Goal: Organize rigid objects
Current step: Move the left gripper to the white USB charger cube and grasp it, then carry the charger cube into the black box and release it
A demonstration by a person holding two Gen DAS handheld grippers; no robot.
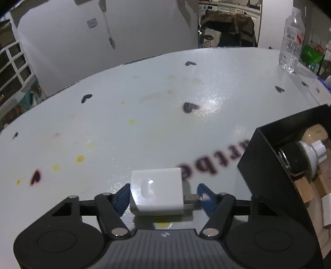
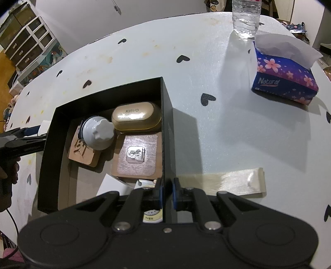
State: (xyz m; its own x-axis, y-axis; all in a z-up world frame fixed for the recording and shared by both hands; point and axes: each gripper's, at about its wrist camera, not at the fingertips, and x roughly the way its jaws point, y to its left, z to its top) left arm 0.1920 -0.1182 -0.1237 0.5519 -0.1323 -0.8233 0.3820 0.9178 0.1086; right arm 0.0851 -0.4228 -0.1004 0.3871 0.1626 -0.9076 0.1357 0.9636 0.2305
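A white plug charger (image 1: 157,192) lies on the pale table (image 1: 144,128), its metal prongs pointing right. My left gripper (image 1: 163,196) has a blue finger (image 1: 122,198) against the charger's left side and the other at the prong tips, so it is shut on the charger. In the right wrist view the charger (image 2: 44,126) shows just left of the black box (image 2: 166,107). My right gripper (image 2: 167,193) is shut on the box's right wall. Inside lie a gold earbud case (image 2: 136,115), a white knobbed disc (image 2: 99,132) and two wooden coasters (image 2: 136,159).
The black box (image 1: 254,157) stands close to the right of the charger. A clear water bottle (image 2: 246,18) and a blue flowered tissue box (image 2: 285,82) stand at the far right. A strip of tape (image 2: 227,182) lies beside the box. A hand (image 2: 8,171) holds the left gripper.
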